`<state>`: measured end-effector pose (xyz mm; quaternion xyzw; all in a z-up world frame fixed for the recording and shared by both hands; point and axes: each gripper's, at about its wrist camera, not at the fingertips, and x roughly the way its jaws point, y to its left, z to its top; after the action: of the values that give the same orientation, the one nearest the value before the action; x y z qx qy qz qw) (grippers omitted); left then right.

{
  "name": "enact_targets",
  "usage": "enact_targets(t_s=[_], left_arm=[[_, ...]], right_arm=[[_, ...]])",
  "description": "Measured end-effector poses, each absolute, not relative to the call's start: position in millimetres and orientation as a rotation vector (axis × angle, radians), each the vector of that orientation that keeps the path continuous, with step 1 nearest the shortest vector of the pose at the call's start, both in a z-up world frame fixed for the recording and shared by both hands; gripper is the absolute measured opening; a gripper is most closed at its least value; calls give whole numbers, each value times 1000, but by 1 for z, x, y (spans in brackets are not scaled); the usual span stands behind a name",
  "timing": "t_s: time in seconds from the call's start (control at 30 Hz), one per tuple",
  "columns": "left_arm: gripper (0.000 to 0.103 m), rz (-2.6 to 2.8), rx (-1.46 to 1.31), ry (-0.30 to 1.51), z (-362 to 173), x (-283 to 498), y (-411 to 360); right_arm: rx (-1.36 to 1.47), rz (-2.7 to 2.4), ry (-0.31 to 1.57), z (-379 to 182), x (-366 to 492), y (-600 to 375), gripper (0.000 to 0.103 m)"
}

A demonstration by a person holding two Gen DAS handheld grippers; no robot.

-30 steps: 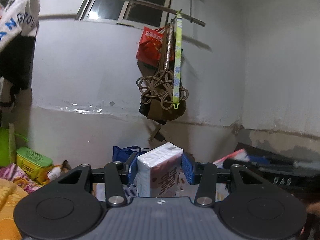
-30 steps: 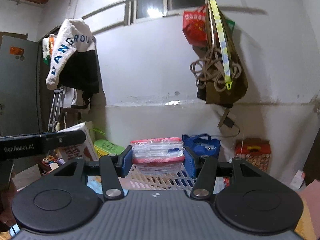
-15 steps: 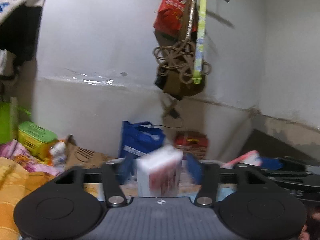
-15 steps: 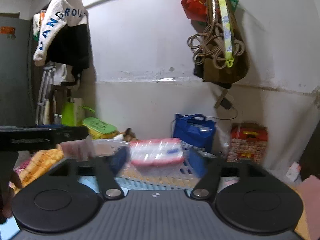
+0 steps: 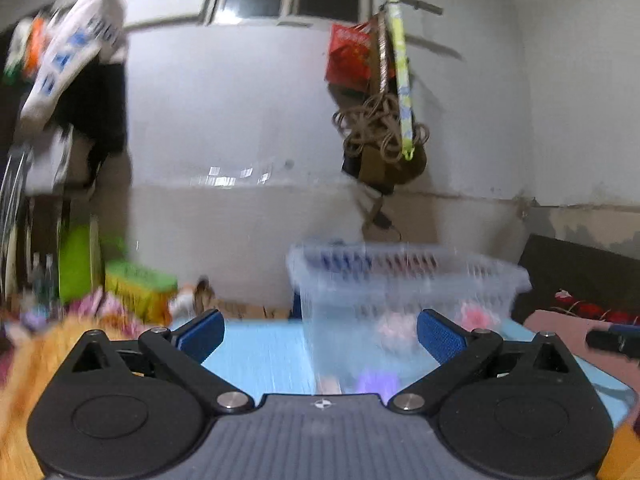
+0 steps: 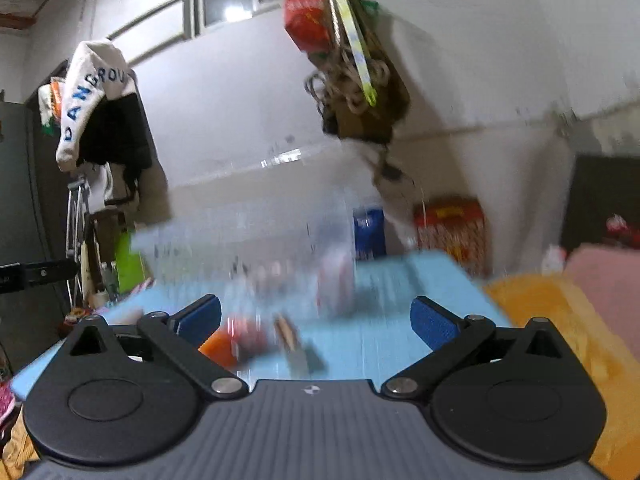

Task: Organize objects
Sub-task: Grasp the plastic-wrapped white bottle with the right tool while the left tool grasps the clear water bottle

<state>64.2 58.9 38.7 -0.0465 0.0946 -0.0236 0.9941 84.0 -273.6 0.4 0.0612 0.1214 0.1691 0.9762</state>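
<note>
Both frames are motion-blurred, so fine detail is lost.

Left gripper (image 5: 318, 338): jaws are opening and are seen spread wide, blue pads (image 5: 200, 334) well apart, nothing pressed between them. A clear plastic basket (image 5: 404, 280) is seen ahead on the light blue table (image 5: 260, 354), slightly right of centre; the right pad overlaps its lower wall in view, but contact cannot be confirmed. Pink and purple blurs are visible inside the basket — not identifiable.

Right gripper (image 6: 316, 320): jaws are also opening, pads (image 6: 434, 322) wide apart, nothing gripped. The same basket (image 6: 248, 236) is seen as a blurred translucent shape ahead, left of centre, on the table (image 6: 400, 304). A whitish-pink packet (image 6: 336, 276) is seen upright at the basket's right end; whether it is inside or just beside the wall cannot be told. Loose items are scattered on the table in front of the pads: an orange object (image 6: 218, 346), a reddish one (image 6: 250, 338), and a long brown-and-grey item (image 6: 294, 344) — too smeared to name.

Background: a red bag (image 5: 350, 54) and coiled rope (image 5: 376, 128) are hung on the wall rail; a white garment with blue lettering (image 6: 90, 92) is hung at left. An orange cloth (image 6: 560, 320) is seen at the table's right edge.
</note>
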Motion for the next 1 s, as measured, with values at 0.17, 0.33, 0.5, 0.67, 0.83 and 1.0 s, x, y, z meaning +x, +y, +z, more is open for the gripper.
enact_targets(t_s=[0.17, 0.33, 0.5, 0.67, 0.83, 1.0], left_arm=[[103, -61, -135, 228, 6, 49, 53], [103, -53, -141, 244, -12, 42, 49], [103, -35, -112, 235, -22, 39, 42], [103, -25, -115, 278, -37, 42, 39], [101, -14, -136, 319, -47, 50, 44], [99, 3, -110, 316, -49, 55, 37]], right_arm=[[103, 342, 260, -23, 68, -262, 103], [102, 355, 271, -30, 74, -251, 103], [74, 388, 279, -36, 77, -239, 100], [57, 383, 290, -39, 81, -233, 92], [36, 372, 287, -41, 87, -232, 83], [7, 368, 275, -44, 87, -230, 80]])
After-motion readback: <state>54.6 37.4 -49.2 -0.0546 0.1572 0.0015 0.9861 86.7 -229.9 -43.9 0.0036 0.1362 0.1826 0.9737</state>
